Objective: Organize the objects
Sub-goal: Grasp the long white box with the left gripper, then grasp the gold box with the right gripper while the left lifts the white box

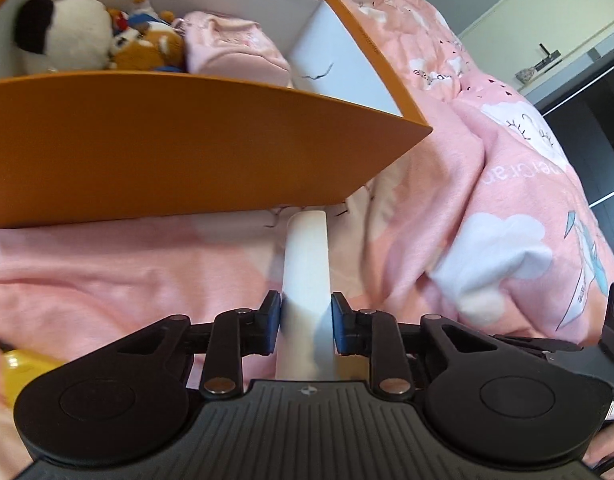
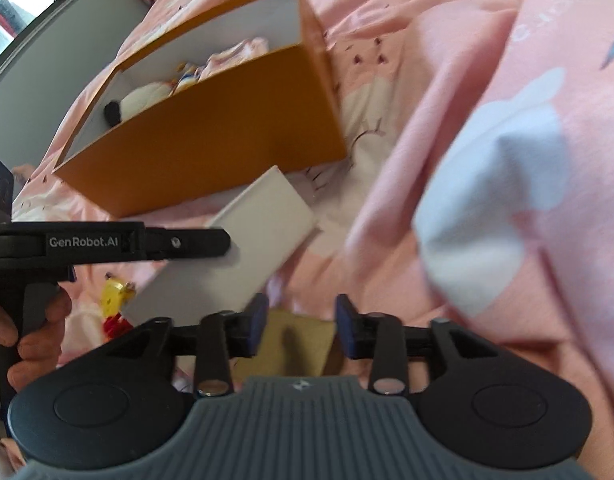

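An orange box (image 1: 167, 148) with white inside walls stands on the pink bedspread; it also shows in the right wrist view (image 2: 211, 140). Inside it lie a black-and-white panda plush (image 1: 67, 36), small plush toys (image 1: 147, 44) and a folded pink cloth (image 1: 235, 48). My left gripper (image 1: 306, 320) is shut on a flat white box (image 1: 307, 272), held edge-on just in front of the orange box; it shows as a white slab in the right wrist view (image 2: 247, 244). My right gripper (image 2: 301, 326) is open and empty above a tan card (image 2: 295, 346).
The rumpled pink bedspread (image 1: 487, 200) rises in folds to the right. A yellow toy (image 2: 115, 300) lies on the bed at lower left, also visible in the left wrist view (image 1: 19, 368). A cabinet (image 1: 547, 12) stands beyond the bed.
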{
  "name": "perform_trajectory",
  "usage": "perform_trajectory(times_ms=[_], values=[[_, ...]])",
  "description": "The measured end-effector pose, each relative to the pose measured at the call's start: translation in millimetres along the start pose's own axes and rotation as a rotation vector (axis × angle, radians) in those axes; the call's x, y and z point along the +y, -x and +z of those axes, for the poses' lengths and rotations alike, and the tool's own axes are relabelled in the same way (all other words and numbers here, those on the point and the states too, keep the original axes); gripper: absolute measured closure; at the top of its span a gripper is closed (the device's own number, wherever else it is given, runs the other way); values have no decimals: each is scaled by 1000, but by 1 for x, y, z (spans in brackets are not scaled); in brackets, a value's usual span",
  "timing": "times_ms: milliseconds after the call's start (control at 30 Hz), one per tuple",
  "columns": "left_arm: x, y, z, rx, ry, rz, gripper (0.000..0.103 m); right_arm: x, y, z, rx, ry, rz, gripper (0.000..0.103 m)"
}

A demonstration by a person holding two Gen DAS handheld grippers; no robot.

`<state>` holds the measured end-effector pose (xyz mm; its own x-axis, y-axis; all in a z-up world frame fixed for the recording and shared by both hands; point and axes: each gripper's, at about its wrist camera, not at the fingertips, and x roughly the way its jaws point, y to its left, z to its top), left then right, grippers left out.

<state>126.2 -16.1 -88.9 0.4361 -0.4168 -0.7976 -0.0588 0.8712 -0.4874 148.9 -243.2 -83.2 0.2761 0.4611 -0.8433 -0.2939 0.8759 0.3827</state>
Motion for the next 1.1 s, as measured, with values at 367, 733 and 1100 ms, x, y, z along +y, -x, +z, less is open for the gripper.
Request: perform_trajectory(times_ms=[367, 733, 1100], values=[[8, 18, -13, -33, -54, 50, 73, 43, -30, -21, 153, 160, -146, 20], [18, -4, -12, 70, -19, 42, 73, 43, -39, -26, 150, 142, -163, 35], [15, -3, -8, 68, -44, 13, 73, 35, 3, 2, 24, 124, -101, 35]])
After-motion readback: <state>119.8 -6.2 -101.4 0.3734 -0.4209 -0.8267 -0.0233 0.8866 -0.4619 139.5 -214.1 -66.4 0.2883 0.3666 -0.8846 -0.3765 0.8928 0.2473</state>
